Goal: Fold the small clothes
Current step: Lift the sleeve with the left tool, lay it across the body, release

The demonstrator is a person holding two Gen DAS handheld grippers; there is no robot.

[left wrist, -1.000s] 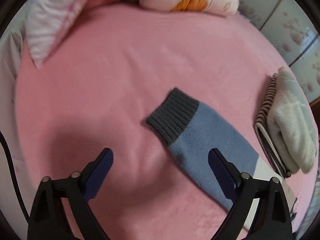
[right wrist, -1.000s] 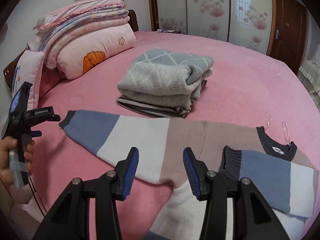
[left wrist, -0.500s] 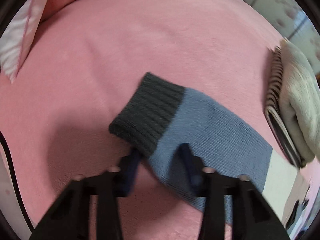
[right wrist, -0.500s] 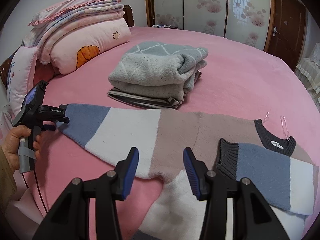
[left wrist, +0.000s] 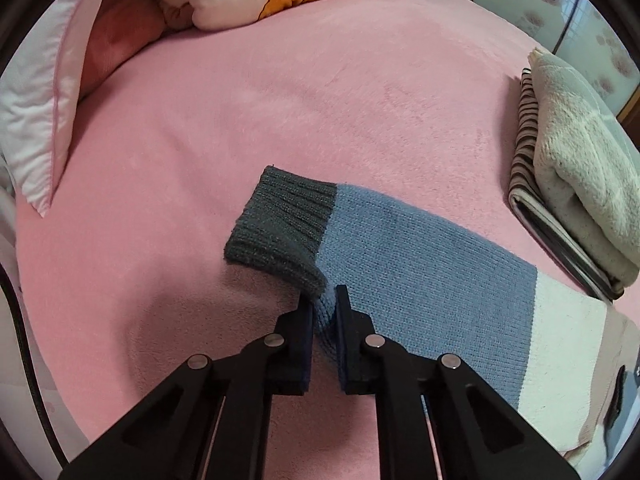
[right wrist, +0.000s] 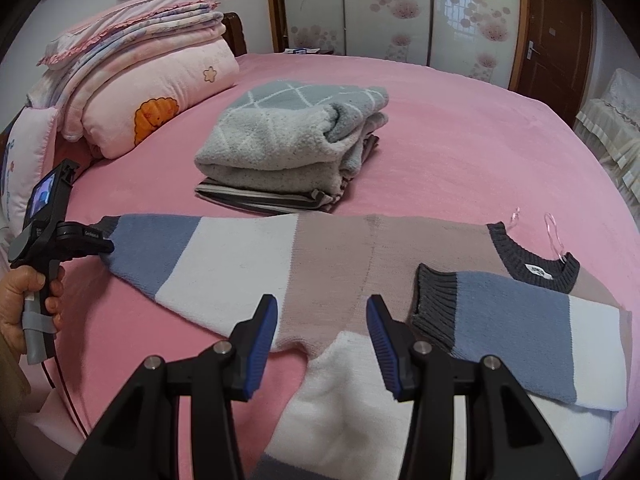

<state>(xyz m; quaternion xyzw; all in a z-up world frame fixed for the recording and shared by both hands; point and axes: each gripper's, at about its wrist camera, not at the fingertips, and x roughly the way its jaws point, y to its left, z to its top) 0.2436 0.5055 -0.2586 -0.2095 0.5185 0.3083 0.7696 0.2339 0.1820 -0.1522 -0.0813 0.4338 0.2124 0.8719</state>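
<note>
Wrist views angled down, sharing sweater (left wrist: 420,276), perhaps bed (right wrist: 460,140)

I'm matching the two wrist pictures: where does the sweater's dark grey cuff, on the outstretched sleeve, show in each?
Left wrist: the dark grey cuff is at centre, just above the left gripper, whose jaws pinch the sleeve beside it.
Right wrist: far left, mid-height, mostly hidden behind the same gripper.
Shared landmark: the folded grey pile.

Pink bed (right wrist: 460,148), floral wardrobe doors (right wrist: 384,12), brown door (right wrist: 556,36)
</note>
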